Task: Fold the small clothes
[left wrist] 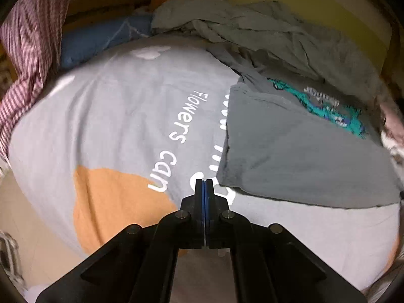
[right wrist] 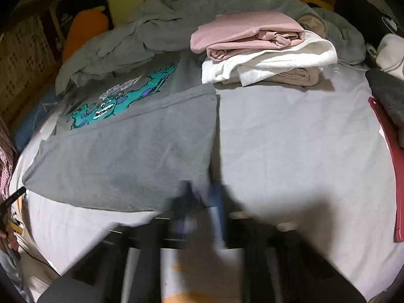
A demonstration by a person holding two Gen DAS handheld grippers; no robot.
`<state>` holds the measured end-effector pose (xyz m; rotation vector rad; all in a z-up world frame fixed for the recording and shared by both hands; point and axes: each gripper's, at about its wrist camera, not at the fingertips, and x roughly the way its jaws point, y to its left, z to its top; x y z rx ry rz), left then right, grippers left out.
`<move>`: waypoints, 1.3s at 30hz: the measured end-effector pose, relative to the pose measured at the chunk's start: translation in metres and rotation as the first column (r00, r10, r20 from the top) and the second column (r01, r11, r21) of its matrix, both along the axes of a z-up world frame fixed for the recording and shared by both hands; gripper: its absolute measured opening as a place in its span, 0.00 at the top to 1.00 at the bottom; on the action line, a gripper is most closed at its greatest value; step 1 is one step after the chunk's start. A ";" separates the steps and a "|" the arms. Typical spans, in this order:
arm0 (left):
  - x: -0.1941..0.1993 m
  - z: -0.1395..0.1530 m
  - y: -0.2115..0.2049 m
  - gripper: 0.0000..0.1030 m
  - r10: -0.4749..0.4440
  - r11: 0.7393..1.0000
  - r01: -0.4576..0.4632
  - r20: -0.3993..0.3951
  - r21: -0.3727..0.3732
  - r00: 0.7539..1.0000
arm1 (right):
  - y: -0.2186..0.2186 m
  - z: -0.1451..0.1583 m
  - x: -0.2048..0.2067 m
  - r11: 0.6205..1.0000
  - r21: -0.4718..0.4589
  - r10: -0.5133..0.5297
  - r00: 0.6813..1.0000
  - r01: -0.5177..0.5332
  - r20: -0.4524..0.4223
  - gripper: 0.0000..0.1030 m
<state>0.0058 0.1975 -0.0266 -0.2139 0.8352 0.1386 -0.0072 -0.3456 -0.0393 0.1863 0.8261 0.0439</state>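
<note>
We take the shirt (right wrist: 121, 151) as our landmark: a grey tee with a teal monster print (right wrist: 111, 103), lying on the grey sheet (right wrist: 290, 139) with its lower part already folded up so the print shows only above the fold. Nearest us, the left gripper (left wrist: 204, 186) has its jaws fully together with nothing between them, and it sits just off the shirt's near left corner, over the sheet, not on the cloth. The right gripper (right wrist: 204, 197) is badly blurred at the shirt's near right corner; its jaws look nearly together, and the cloth edge seems to run between them, but we cannot tell for sure that it is pinched. To do this step well, we judge that both corners should be caught evenly before any lift, so the left one needs to open and take its corner of the folded layers, not the sheet beneath. We want both layers in each pinch, then a level, matched carry so the fold line stays straight. Beyond the shirt's far right corner lies a stack (right wrist: 265, 50) of folded pink, white and beige pieces, a likely place for it once folded. Behind the shirt lies a rumpled grey blanket (right wrist: 156, 35), which we should keep out of the fold.
</note>
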 end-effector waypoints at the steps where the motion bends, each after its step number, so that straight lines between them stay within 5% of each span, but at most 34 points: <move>1: -0.002 0.001 0.002 1.00 -0.008 1.000 0.008 0.012 -0.016 1.000 | -0.002 0.004 -0.004 1.000 -0.003 -0.029 0.999 0.030 0.029 0.94; 4: -0.007 0.005 0.002 0.99 -0.070 0.990 0.076 0.054 -0.120 0.996 | -0.009 0.008 -0.012 0.997 0.031 -0.076 0.996 0.075 0.048 0.94; 9: -0.003 0.003 -0.003 0.61 -0.099 0.979 0.107 0.049 -0.176 0.994 | -0.012 -0.011 -0.011 0.992 0.051 -0.112 0.993 0.114 -0.033 0.90; 13: 0.009 -0.003 0.009 0.60 -0.065 0.959 0.070 0.027 -0.275 0.998 | -0.024 -0.003 -0.018 0.982 0.108 -0.156 0.988 0.155 0.009 0.51; 17: 0.019 -0.001 0.021 0.64 0.034 0.977 -0.031 0.010 -0.213 0.999 | -0.037 -0.011 -0.013 0.954 0.265 -0.135 0.990 0.141 -0.039 0.51; 20: 0.020 -0.001 0.012 0.71 0.100 0.994 -0.101 -0.035 -0.027 0.994 | -0.024 -0.011 -0.007 0.982 0.141 -0.123 0.991 0.129 -0.051 0.51; 23: 0.012 0.000 0.006 0.73 0.114 0.993 -0.113 -0.019 0.023 0.993 | -0.002 -0.010 -0.007 0.976 -0.144 -0.170 0.985 0.165 -0.020 0.49; 27: -0.009 0.016 0.009 0.73 0.046 0.995 -0.036 0.105 -0.090 0.993 | 0.001 -0.002 -0.015 0.970 -0.164 -0.175 0.984 0.180 0.040 0.49; 32: -0.012 0.037 -0.016 0.74 -0.074 0.995 0.087 0.227 -0.049 0.971 | 0.007 0.021 -0.029 0.985 -0.112 -0.108 0.975 0.132 0.196 0.49; 33: -0.009 0.036 -0.022 0.87 -0.090 0.993 0.103 0.222 -0.049 0.971 | 0.012 0.023 -0.025 0.989 -0.105 -0.079 0.978 0.100 0.194 0.52; 36: 0.008 0.025 -0.036 1.00 -0.118 0.991 0.126 0.167 -0.038 0.979 | 0.031 0.009 -0.009 0.997 -0.071 0.032 0.996 -0.025 0.088 0.96; 39: 0.027 0.004 -0.044 1.00 -0.077 0.996 0.076 0.031 0.043 0.997 | 0.037 -0.007 -0.001 0.990 -0.141 0.009 1.000 -0.006 0.016 0.96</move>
